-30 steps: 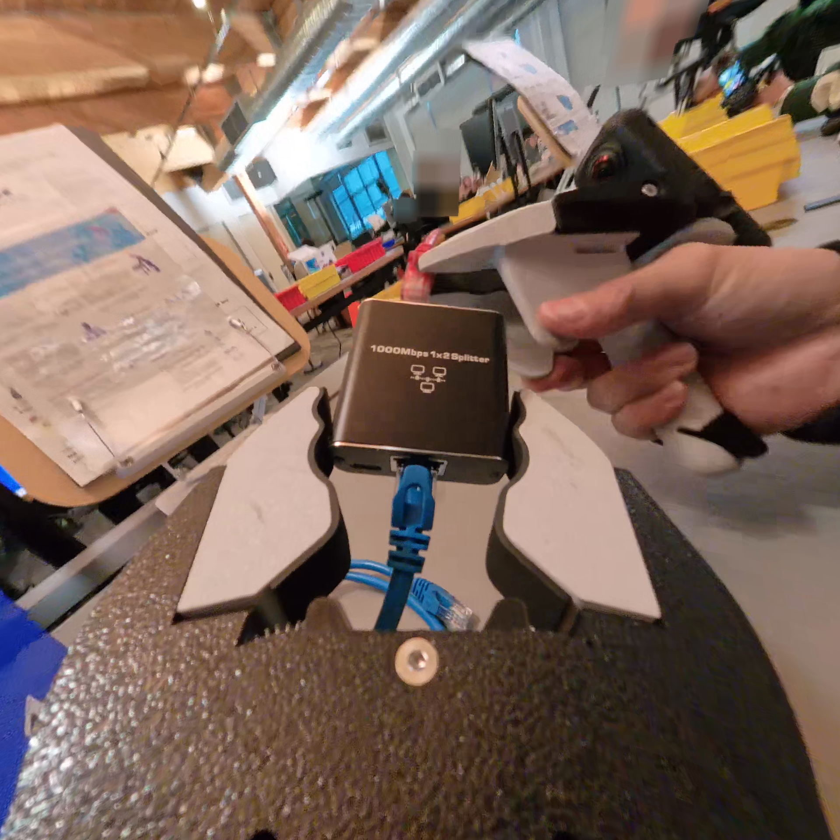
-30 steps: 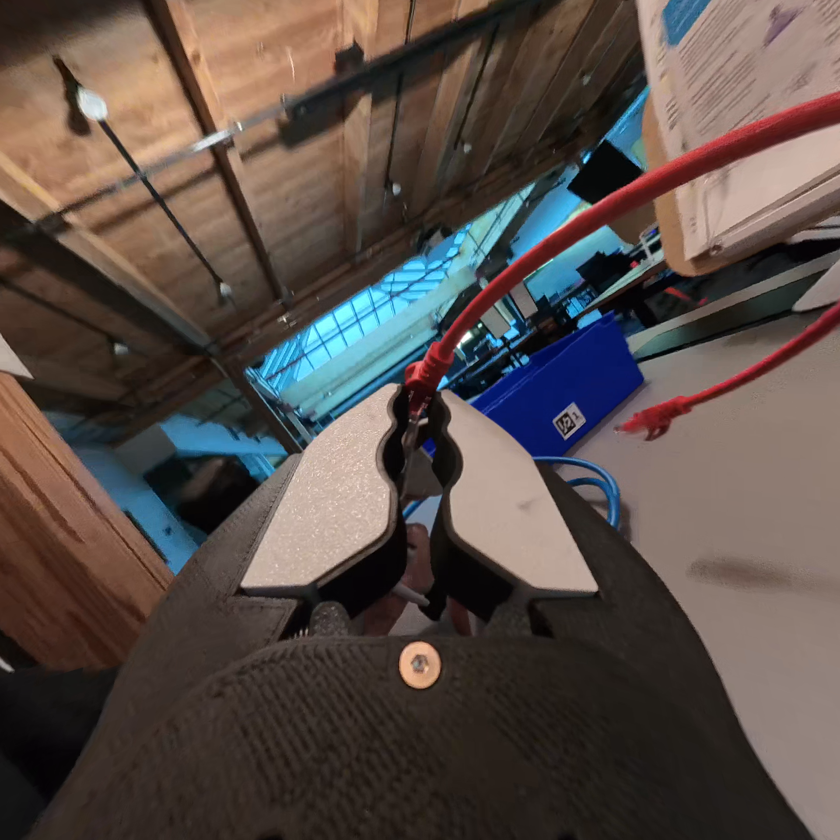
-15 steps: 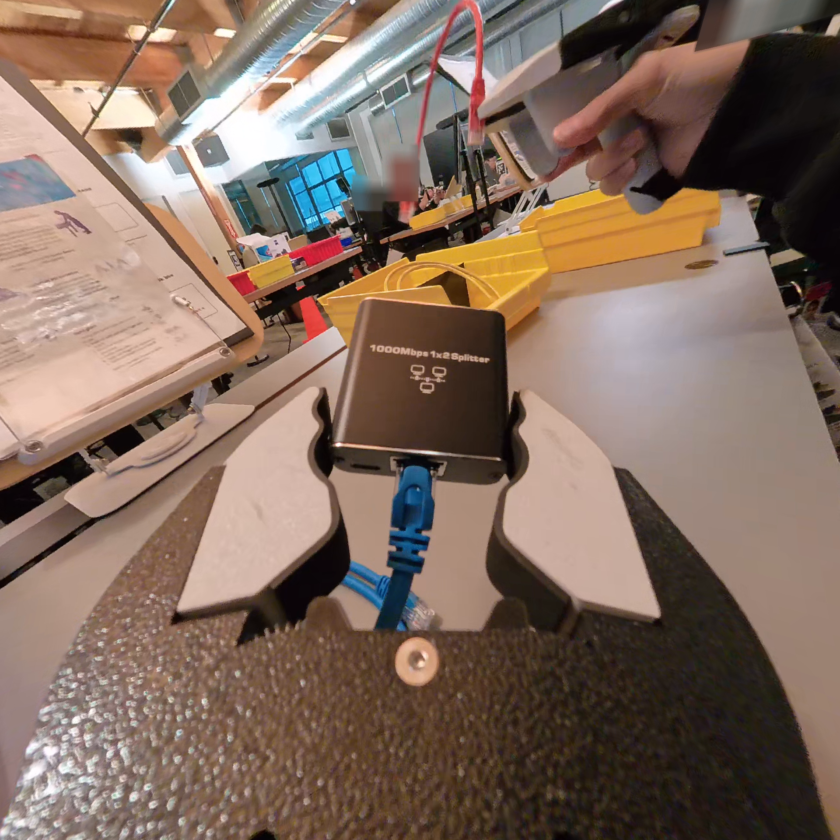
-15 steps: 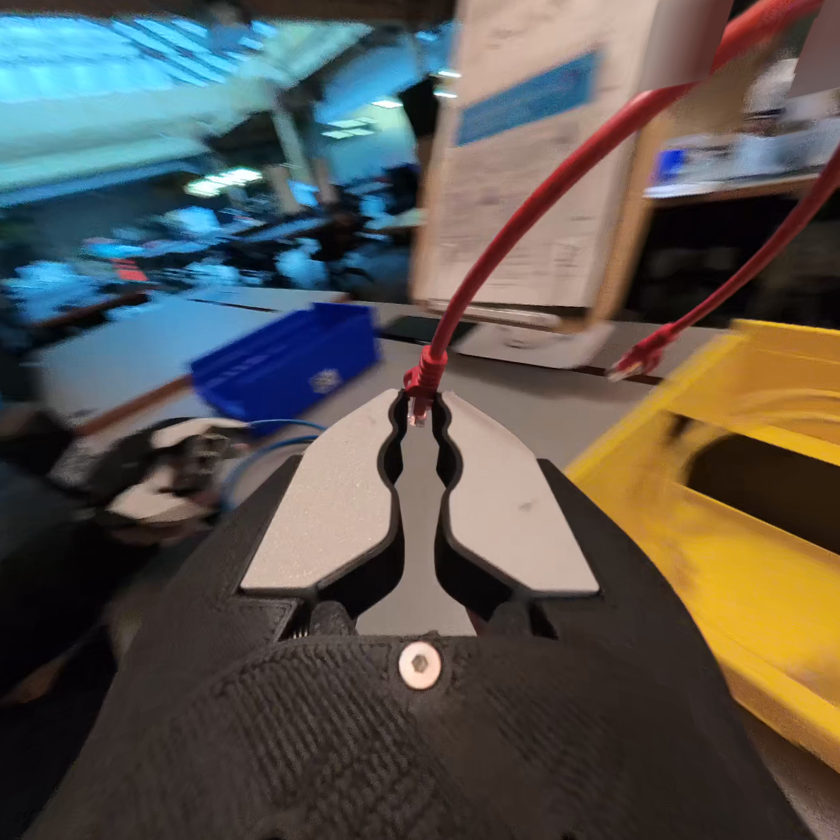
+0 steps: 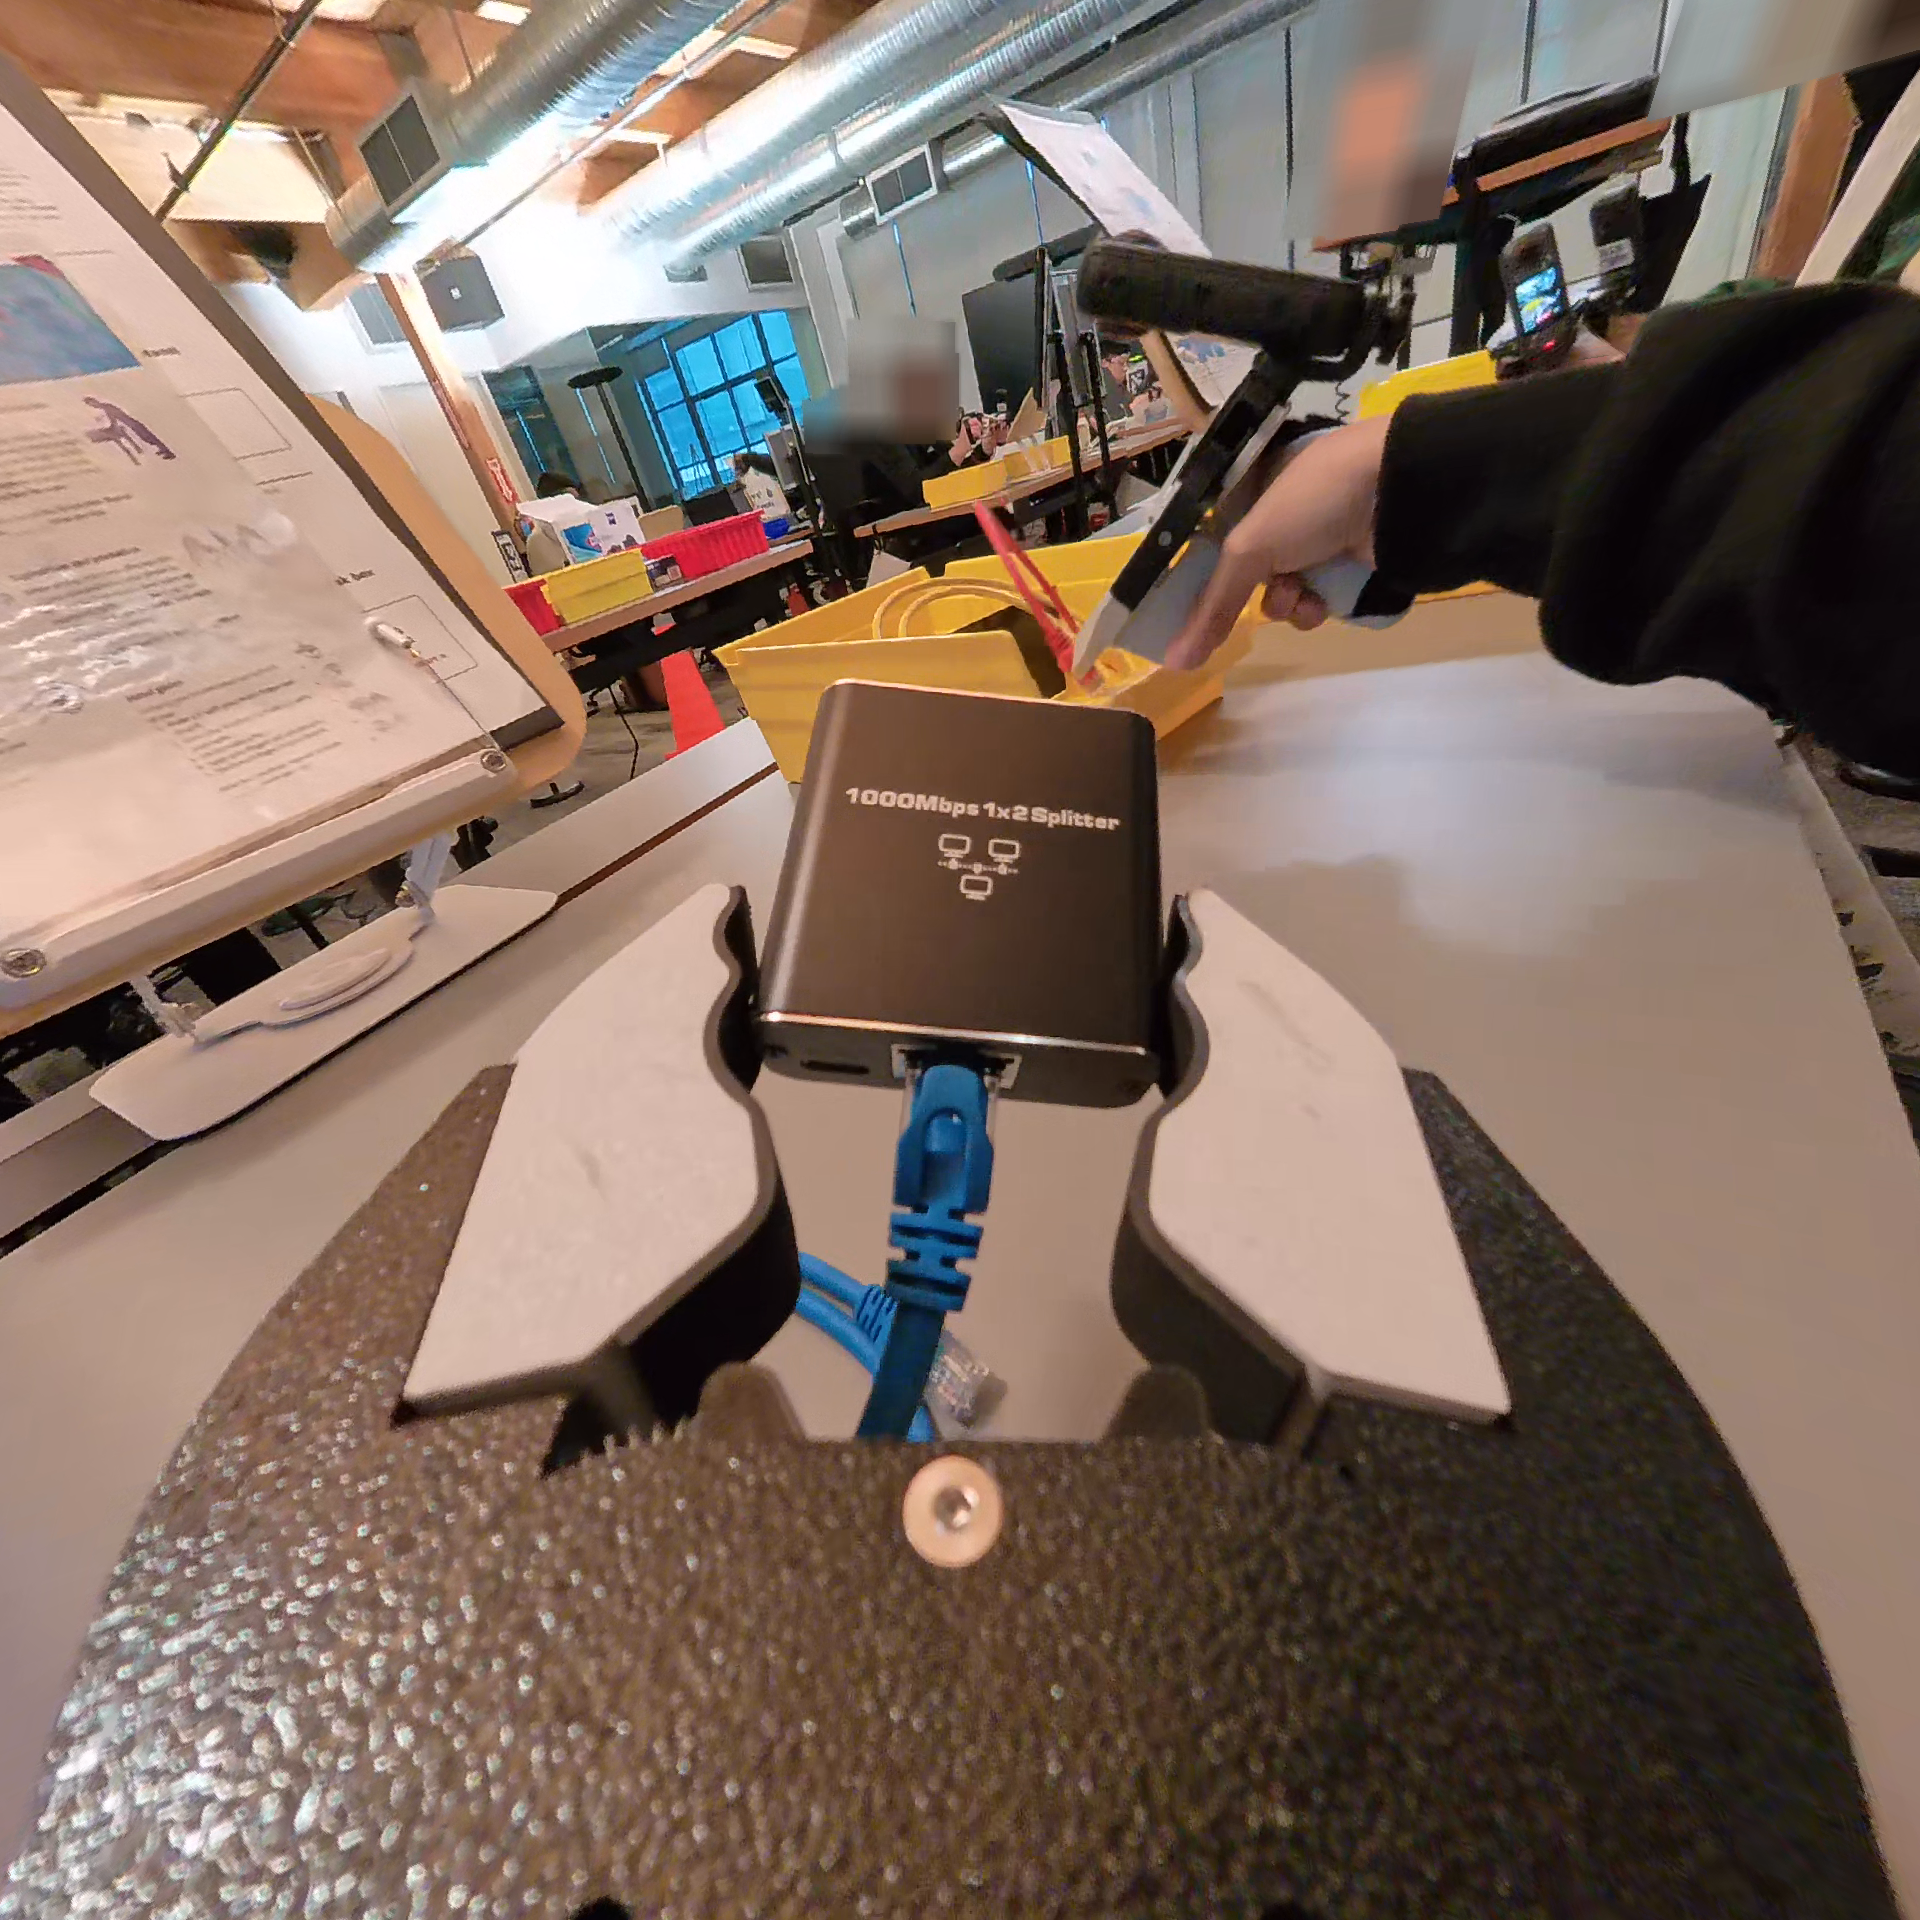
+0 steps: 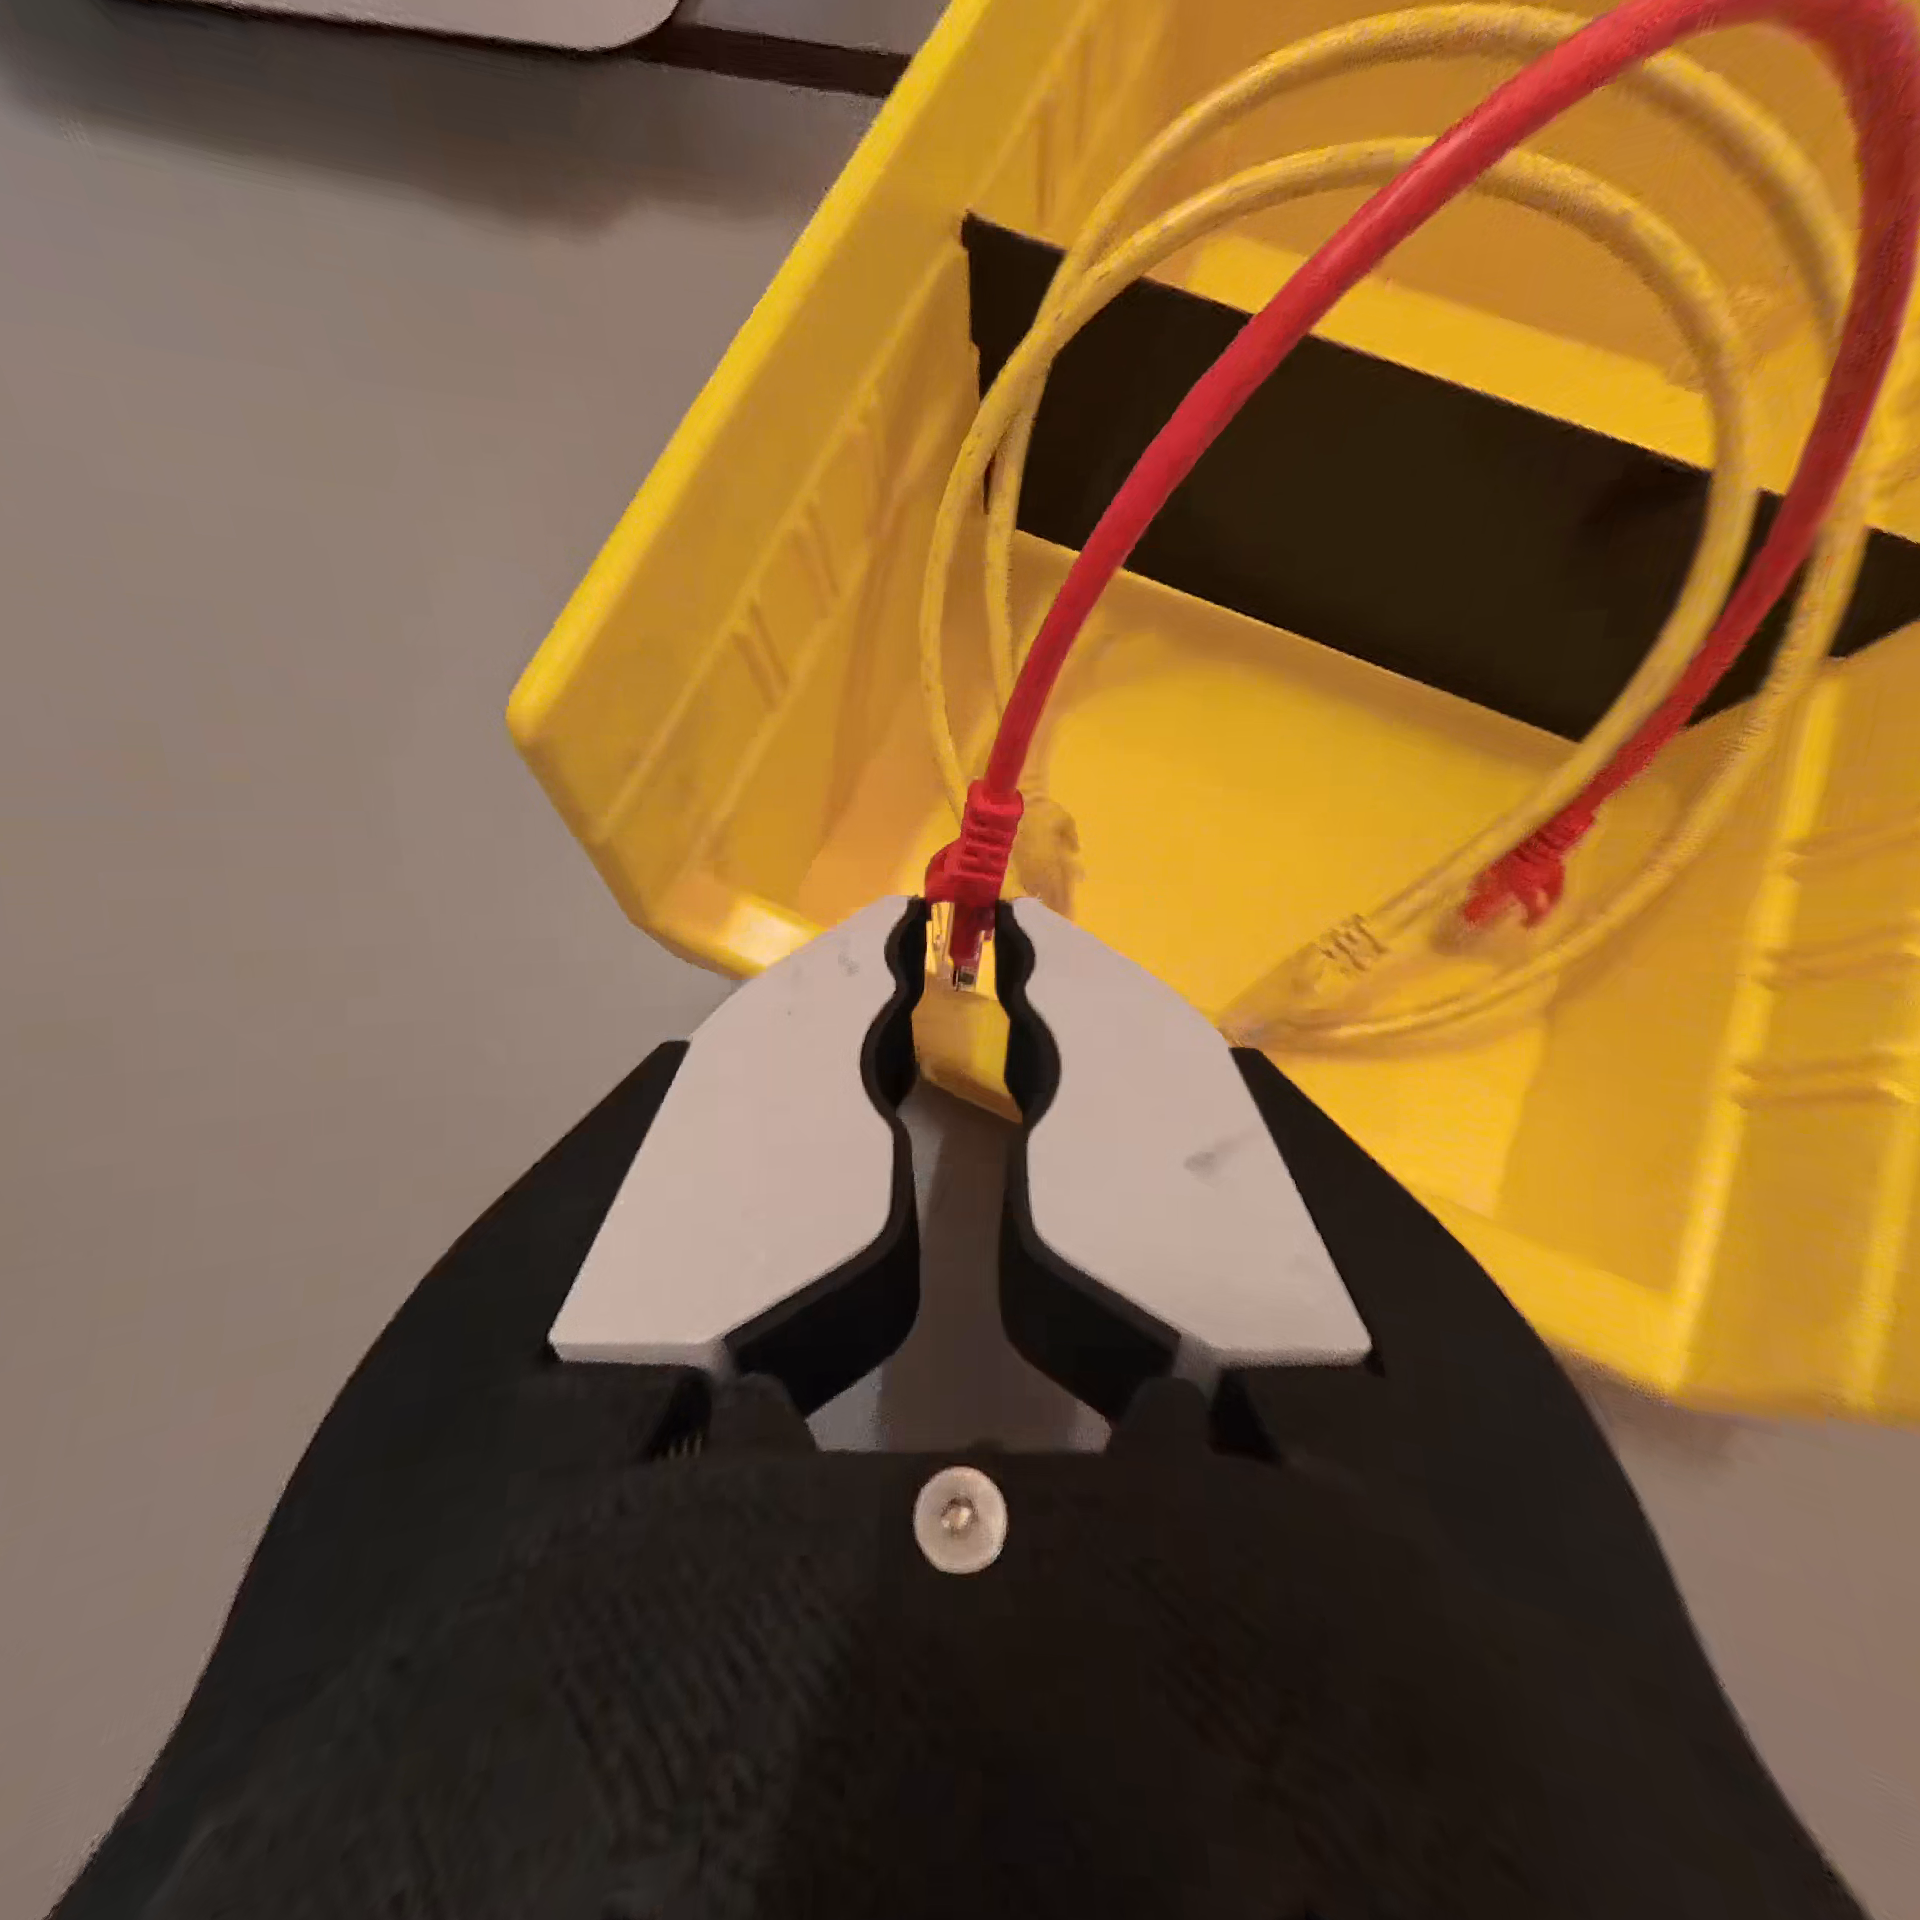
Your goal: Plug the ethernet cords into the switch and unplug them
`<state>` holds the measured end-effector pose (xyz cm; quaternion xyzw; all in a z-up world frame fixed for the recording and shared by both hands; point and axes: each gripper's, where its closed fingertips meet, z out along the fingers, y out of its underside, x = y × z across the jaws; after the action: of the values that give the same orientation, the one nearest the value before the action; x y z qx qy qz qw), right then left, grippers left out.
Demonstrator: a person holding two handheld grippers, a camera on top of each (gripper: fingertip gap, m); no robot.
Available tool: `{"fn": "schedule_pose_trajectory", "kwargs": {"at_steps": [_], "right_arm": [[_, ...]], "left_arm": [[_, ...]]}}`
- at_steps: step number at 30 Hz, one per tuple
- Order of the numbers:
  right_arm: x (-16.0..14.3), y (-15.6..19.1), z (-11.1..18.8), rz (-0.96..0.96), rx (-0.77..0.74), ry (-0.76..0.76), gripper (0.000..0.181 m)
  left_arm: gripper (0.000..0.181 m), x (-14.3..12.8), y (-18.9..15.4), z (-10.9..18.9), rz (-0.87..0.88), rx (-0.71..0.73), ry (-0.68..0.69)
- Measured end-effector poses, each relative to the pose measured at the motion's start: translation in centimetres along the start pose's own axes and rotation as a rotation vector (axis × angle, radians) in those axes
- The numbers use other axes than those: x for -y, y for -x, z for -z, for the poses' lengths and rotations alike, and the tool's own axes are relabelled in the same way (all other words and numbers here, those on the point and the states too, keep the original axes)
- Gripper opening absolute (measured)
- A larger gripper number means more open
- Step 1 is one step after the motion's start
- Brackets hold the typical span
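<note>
- My right claw (image 6: 964,940) pinches the red cord's plug (image 6: 971,883) just over the yellow bin's (image 6: 665,582) near rim, cord arching into it.
- My left claw (image 5: 961,971) clamps the switch (image 5: 971,862), nearer me than the bin.

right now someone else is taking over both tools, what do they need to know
Left tool: shut on the black switch, holding it just above the grey table.
Right tool: shut on one plug of the red cord, held over the front lip of the yellow bin; the cord's other plug hangs down inside the bin.
A yellow cord lies coiled in the same bin.
The blue cord is plugged into the switch's near face; its free plug lies under the left tool.
Done: red cord is out of the switch.
Left: release the red cord into the bin, then unplug the blue one.
</note>
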<state>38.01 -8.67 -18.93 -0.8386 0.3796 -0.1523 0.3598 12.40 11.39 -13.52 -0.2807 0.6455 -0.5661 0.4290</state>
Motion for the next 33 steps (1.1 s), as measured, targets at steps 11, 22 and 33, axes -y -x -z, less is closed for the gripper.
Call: {"fn": "schedule_pose_trajectory", "kwargs": {"at_steps": [11, 22, 33], "right_arm": [[3.9, 9.9, 5.3, -0.164, 0.484, -0.282, 0.062], [-2.4, 33.0, 11.0, -0.111, 1.283, -0.191, 0.076], [-6.1, 33.3, 11.1, 0.065, 1.411, -0.040, 0.029]], "left_arm": [[0.074, -0.3, 0.0, 0.0, -0.001, -0.004, 0.003], [0.075, -0.3, -2.5, -0.2, -0.206, -0.100, 0.085], [0.075, -1.9, -6.2, 0.5, -0.359, -0.342, 0.193]]}}
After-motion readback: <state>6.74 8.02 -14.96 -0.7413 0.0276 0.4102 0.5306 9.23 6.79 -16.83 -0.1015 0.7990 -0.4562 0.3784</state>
